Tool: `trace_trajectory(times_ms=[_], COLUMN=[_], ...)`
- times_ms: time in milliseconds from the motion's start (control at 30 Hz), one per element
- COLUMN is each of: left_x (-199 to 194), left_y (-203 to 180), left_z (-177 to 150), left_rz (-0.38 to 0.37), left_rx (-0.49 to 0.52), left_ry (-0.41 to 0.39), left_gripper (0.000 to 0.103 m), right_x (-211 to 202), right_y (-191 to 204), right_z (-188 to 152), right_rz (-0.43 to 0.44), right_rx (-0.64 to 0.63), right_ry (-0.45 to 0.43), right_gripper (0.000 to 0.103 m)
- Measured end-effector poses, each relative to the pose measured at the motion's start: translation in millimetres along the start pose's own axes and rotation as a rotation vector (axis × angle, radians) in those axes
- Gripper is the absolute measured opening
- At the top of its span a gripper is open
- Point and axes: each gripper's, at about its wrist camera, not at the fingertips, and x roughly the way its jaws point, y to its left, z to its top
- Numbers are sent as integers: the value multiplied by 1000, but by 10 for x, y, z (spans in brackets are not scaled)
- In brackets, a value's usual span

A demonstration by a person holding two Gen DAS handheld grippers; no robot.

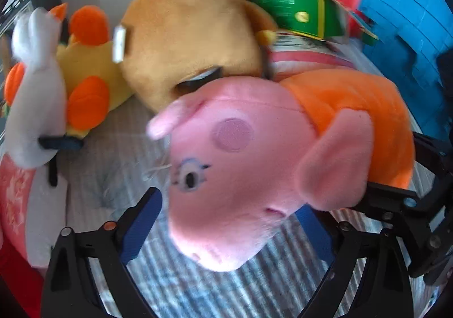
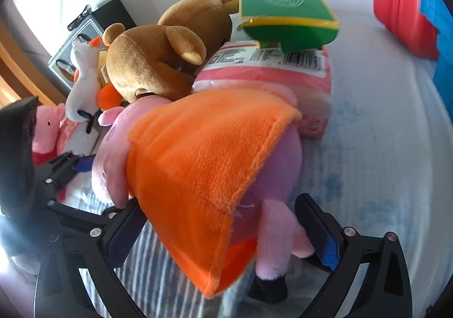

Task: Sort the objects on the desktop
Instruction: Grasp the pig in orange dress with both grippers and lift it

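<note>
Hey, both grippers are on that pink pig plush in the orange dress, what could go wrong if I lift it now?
1. The brown bear plush leans on the pig plush; lifting could topple it onto the white duck plush.
2. The left gripper only brackets the snout, and its jaws look open, so the head may slip out.
3. The right gripper straddles the dress hem and legs; soft fabric could pull free.

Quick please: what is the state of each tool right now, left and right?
Left tool: spread around the head of the pink pig plush; grip cannot be told.
Right tool: spread around the pig's body; grip cannot be told.
</note>
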Motion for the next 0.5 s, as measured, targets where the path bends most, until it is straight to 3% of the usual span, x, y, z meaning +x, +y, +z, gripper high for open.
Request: trace_trajectory(times_ms=[133,200,500], left_x=[-134,-249,-964], left_y=[-160,-151,-408], left_z=[-38,-69,-266], left_rz=[29,14,23], left_rx=[49,31,41], left_ry=[-38,-52,-147], left_gripper=[72,70,70], right_x=[-62,-146,-647], right_y=[89,88,380], right_z=[-17,-44,-189], right_rz=[-19,-31,-21], right_rx=[-48,-36,-58], right_ry=[-26,-39,-107], right_gripper=[100,92,89])
